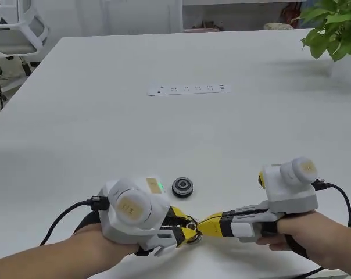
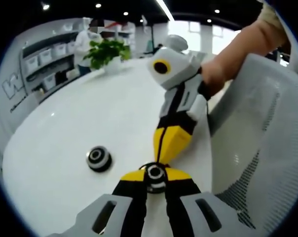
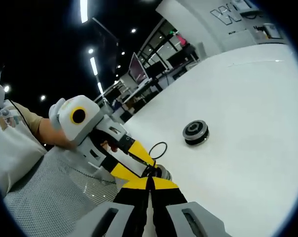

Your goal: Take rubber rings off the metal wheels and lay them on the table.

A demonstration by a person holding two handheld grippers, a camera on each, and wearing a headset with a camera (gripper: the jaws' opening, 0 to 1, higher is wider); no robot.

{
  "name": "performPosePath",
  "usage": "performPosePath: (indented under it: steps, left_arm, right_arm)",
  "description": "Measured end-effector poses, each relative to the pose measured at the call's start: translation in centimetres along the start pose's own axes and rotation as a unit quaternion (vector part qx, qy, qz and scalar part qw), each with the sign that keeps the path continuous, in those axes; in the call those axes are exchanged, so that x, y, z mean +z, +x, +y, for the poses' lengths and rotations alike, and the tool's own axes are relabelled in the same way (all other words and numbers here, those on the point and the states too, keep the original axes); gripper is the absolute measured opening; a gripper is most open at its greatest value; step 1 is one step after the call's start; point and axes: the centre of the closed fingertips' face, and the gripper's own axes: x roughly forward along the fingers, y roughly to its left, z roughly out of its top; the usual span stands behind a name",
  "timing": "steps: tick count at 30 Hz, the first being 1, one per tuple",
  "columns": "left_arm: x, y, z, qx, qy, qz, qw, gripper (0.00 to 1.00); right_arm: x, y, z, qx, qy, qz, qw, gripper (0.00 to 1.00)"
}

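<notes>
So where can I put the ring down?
Lots of bare table lies between the strip and the loose wheel, and on the right in front of the plant. It is crowded at the near edge, where the left gripper and right gripper meet beside that wheel.

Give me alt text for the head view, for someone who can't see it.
Two handheld grippers meet tip to tip at the near edge of a white table: the left gripper clamps a metal wheel, and the right gripper touches it with shut jaws. A second wheel lies beyond them, a power strip farther back.
</notes>
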Motion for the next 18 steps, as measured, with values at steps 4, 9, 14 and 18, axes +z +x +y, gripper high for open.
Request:
performPosePath:
  steps: [4,9,14,18]
  left_arm:
    - [0.1,0.0,0.0,-0.005,-0.010,0.000,0.9999,0.13]
    - [0.0,-0.1,-0.1,-0.012,-0.019,0.001,0.9997,0.14]
    - [0.0,-0.6,-0.6,-0.024,-0.018,0.008,0.9995,0.19]
    - [0.5,-1.4,-0.5,-0.024,-0.020,0.003,0.9995,0.22]
  right_arm:
    - [0.1,-0.1,-0.1,-0.002,-0.001,0.000,1.0000,0.00]
    - [0.2,-0.2,-0.2,-0.004,-0.001,-0.002,1.0000,0.00]
    - [0.4,-0.3,0.0,-0.003,-0.004,-0.004,1.0000,0.00]
    - [0.6,-0.4,0.1,-0.002,-0.007,-0.005,1.0000,0.00]
